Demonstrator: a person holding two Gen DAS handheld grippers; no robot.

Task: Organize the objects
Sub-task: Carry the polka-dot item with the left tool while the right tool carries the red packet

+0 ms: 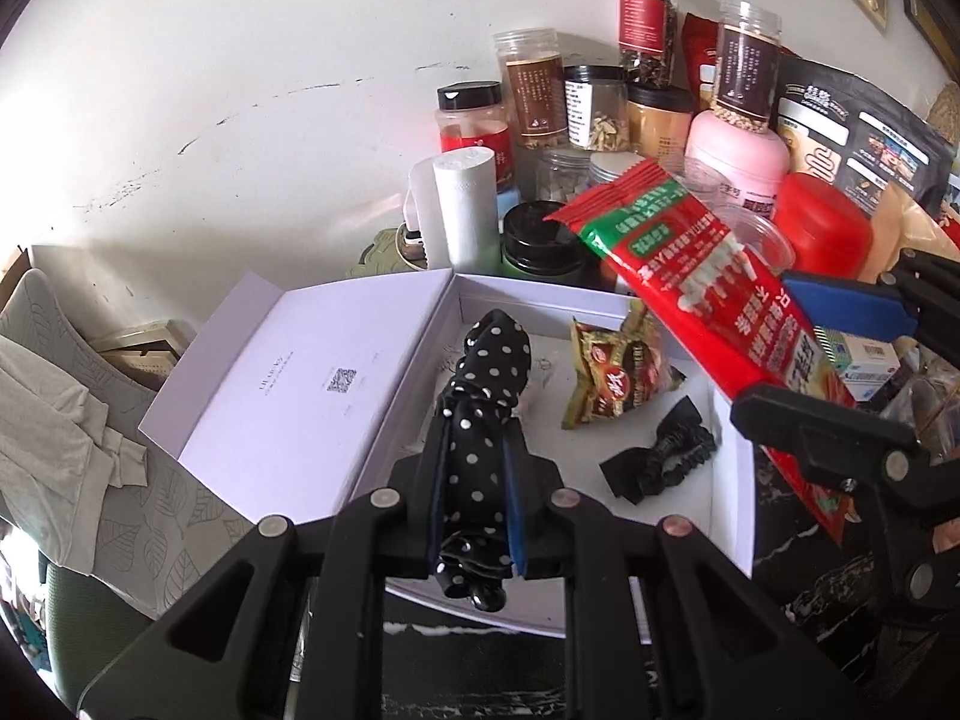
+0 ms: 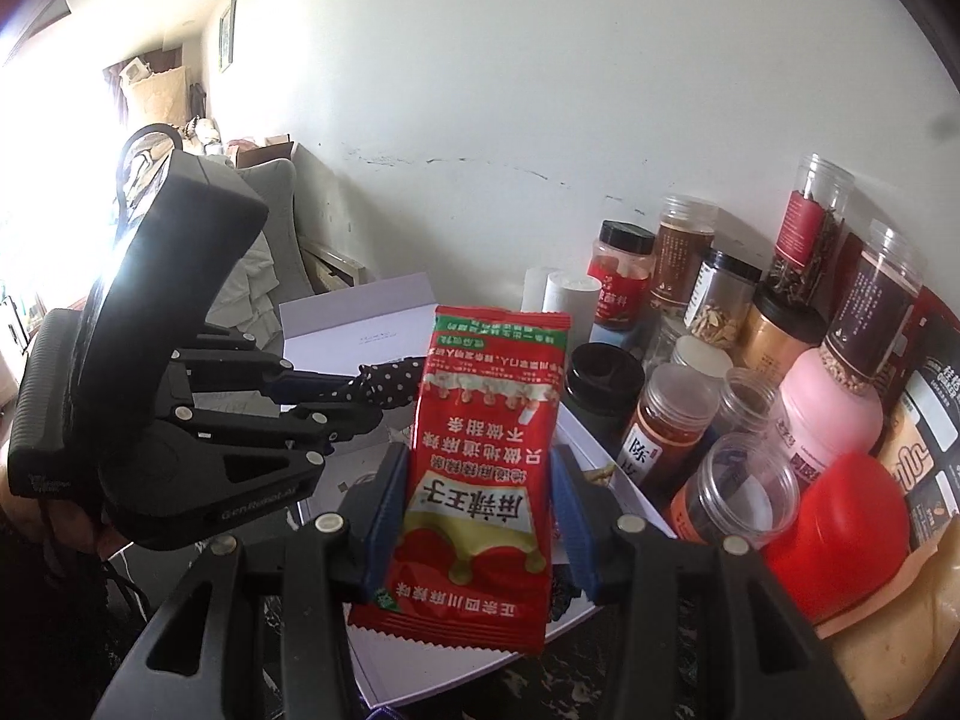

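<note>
left wrist view: left gripper (image 1: 474,480) squeezes the soft, floppy dotted scrunchie (image 1: 480,420) over the white box (image 1: 732,492); right gripper (image 2: 480,516) pinches the light, crinkly red snack bag (image 2: 480,480) mid-body, above the box

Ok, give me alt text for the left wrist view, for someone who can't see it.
The left gripper is shut on a black polka-dot scrunchie above an open white box that holds a snack packet and a black bow clip. At right, the right gripper holds a red snack pouch over the box; jars crowd the wall behind.
</note>
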